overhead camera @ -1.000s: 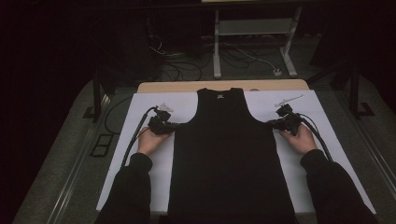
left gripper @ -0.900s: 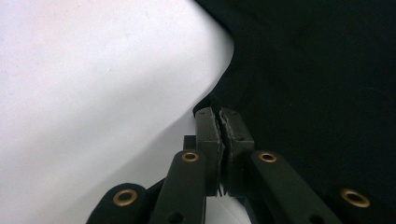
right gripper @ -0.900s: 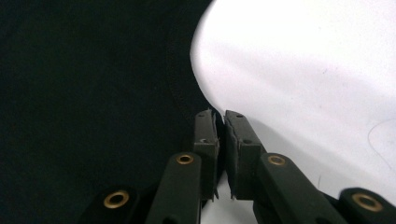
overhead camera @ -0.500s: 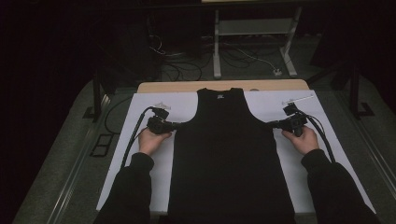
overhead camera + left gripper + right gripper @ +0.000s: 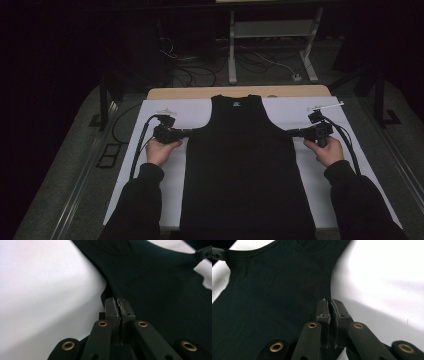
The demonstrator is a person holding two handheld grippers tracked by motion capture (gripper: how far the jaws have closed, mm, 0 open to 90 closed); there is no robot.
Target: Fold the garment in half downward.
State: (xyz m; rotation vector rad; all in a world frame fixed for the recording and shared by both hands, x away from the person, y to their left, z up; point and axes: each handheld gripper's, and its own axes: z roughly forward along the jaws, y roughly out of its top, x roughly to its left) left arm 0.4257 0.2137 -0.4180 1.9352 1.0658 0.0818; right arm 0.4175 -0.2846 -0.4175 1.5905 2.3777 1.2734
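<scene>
Both hands have drawn apart, stretching the black tank top [image 5: 245, 165] taut; left gripper [image 5: 186, 132] and right gripper [image 5: 292, 133] pinch its side edges over the white sheet [image 5: 160, 112], cables [image 5: 139, 145] trailing left.

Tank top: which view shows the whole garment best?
The high view: the tank top lies flat on the white sheet, neckline to lower body visible, with the left claw and right claw pinching its sides. The left gripper view shows its pinched edge; the right gripper view the opposite edge.
</scene>
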